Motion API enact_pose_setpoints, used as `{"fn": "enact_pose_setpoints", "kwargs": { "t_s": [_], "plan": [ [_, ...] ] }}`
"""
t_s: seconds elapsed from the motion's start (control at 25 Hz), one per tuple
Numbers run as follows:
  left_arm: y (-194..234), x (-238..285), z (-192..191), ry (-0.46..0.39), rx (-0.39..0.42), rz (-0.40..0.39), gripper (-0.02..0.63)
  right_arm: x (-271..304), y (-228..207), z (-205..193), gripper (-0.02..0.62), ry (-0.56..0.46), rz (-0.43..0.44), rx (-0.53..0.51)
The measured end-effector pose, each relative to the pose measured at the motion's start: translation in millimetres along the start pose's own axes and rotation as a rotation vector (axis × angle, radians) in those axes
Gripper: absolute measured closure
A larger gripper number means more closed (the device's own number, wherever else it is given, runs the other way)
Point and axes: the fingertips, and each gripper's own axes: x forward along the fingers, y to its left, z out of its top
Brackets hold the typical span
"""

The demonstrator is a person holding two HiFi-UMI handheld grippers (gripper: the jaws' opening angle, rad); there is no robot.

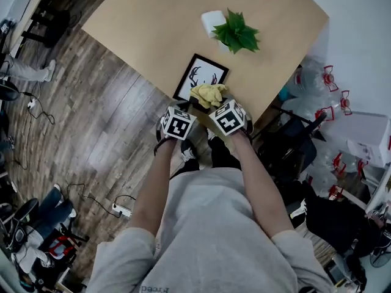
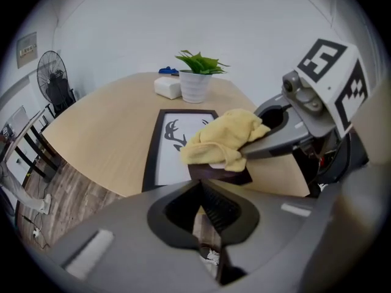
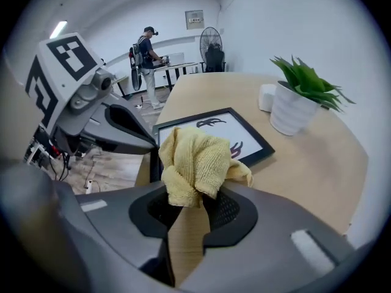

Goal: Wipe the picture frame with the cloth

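Two sets of tongs meet at the near edge of the worktop (image 3: 308, 163): the right tongs (image 3: 193, 193) are clamped on a bunched yellow cloth (image 3: 197, 159), while the left tongs (image 2: 200, 183) are drawn together at the tips, nothing visible between them. The cloth sits over the near corner of the black picture frame (image 3: 211, 129), which lies flat on the worktop, with a potted plant (image 3: 299, 99) beyond it
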Motion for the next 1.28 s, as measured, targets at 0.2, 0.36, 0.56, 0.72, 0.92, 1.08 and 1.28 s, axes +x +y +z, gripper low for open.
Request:
{"fn": "enact_pose_setpoints", "kwargs": {
  "t_s": [0.2, 0.36, 0.56, 0.72, 0.92, 1.08, 1.28],
  "plan": [
    [-2.0, 0.4, 0.3, -0.015, 0.014, -0.023, 0.554, -17.3, -19.5, -10.9, 0.506, 0.016, -0.112, 0.06],
    [2.2, -0.8, 3.4, -0.047, 0.004, -0.05, 0.554, -40.8, -18.5, -20.9, 0.505, -0.003, -0.165, 0.09],
    [4.7, 0.8, -2.7, -0.057, 0.033, -0.071, 0.554, -73.4, -7.0, -25.6, 0.505, -0.103, -0.221, 0.205],
    [9.3, -18.5, 3.8, -0.127, 0.02, -0.06, 0.554, -90.0, 3.0, -32.3, 0.505, -0.18, -0.277, 0.262],
    [6.7, -56.2, 0.2, -0.205, -0.007, -0.054, 0.554, -107.1, 26.5, -34.5, 0.503, -0.3, -0.299, 0.349],
    [-0.9, -86.3, -4.7, -0.273, -0.012, -0.054, 0.554, -120.0, 43.0, -38.2, 0.504, -0.373, -0.309, 0.421],
    [-12.7, -119.1, 3.0, -0.366, 0.018, -0.052, 0.554, -136.8, 52.7, -42.0, 0.505, -0.433, -0.325, 0.484]
  ]
}}
